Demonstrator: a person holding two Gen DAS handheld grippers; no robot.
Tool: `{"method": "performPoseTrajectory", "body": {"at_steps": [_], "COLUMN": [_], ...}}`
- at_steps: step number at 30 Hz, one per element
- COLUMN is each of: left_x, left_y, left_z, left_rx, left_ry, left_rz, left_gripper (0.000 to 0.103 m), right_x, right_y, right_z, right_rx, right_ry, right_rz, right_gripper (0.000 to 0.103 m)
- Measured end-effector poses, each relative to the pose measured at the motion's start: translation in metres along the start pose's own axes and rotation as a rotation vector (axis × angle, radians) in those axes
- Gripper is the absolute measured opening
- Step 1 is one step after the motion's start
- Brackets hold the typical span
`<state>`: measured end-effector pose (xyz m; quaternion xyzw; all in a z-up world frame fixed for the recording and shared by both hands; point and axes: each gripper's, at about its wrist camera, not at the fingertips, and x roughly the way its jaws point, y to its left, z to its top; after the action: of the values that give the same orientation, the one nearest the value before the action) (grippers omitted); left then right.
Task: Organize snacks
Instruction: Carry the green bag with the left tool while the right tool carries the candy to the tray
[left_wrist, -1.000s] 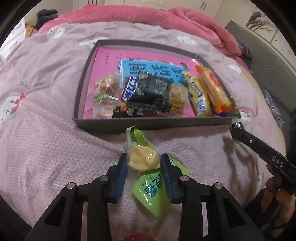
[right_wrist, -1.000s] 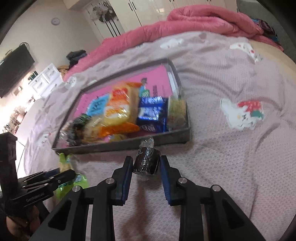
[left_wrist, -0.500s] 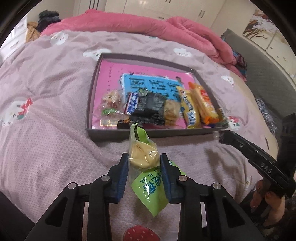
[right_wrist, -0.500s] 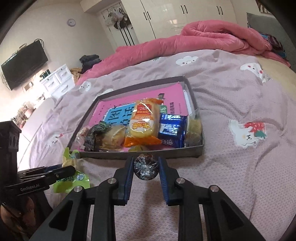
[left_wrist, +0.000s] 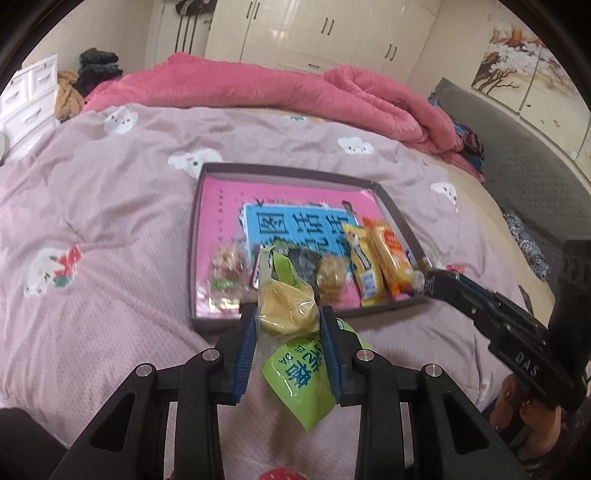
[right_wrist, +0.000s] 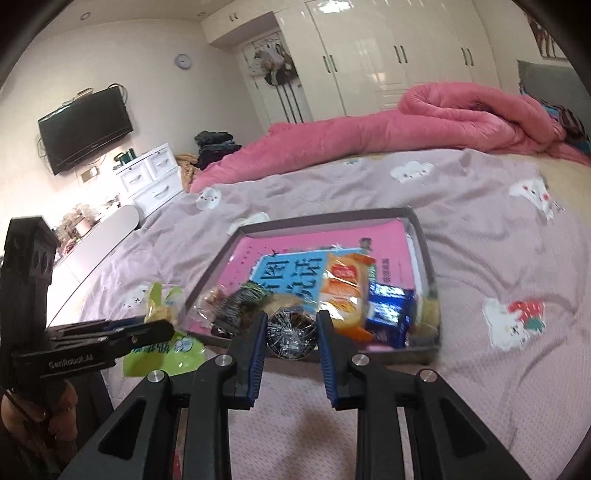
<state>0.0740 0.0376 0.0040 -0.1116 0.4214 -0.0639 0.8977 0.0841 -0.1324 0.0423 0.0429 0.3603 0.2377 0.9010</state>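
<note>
Your left gripper (left_wrist: 286, 321) is clamped on a green-and-clear snack bag (left_wrist: 295, 332) with a pale yellow pastry showing through its clear upper part; both blue pads press its sides, and the green printed end hangs below them, clear of the mauve bedspread (left_wrist: 110, 221). Your right gripper (right_wrist: 291, 325) is clamped on a small dark round snack in crinkled clear wrap (right_wrist: 291, 332), gripped on both sides and held just in front of the near wall of the tray.

The shallow grey tray (left_wrist: 295, 171) lies on the bedspread beyond both grippers, with a pink-and-blue printed sheet (left_wrist: 288, 221) as its floor. Snacks are lined up along its near edge: at the left a clear pack of reddish-brown pieces (left_wrist: 227, 266), then a dark wrapped pack (left_wrist: 301, 262), a round beige biscuit pack (left_wrist: 330, 277), and toward the right a yellow packet (left_wrist: 364, 269) and an orange packet (left_wrist: 393, 258) side by side. From the right wrist view, a blue packet (right_wrist: 388, 310) also sits beside the orange one, nearer the tray's right wall.

The far half of the tray holds only the printed sheet. A rumpled pink quilt (left_wrist: 277, 92) lies across the far side of the bed.
</note>
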Motion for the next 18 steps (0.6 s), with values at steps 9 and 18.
{"method": "performPoseTrajectory", "body": {"at_steps": [9, 18], "left_x": [0.011, 0.027], "left_y": [0.014, 0.024], "left_z": [0.025, 0.035], "left_rx": [-0.037, -0.064], "left_ry": [-0.032, -0.035], "left_rz": [0.035, 0.063], "left_gripper": [0.034, 0.034], "right_x": [0.013, 0.027], "right_y": [0.007, 0.001], "right_z": [0.01, 0.021], "right_rx": [-0.023, -0.023], "right_ry": [-0.012, -0.021], "right_rz": [-0.005, -0.025], "right_gripper": [0.027, 0.027]}}
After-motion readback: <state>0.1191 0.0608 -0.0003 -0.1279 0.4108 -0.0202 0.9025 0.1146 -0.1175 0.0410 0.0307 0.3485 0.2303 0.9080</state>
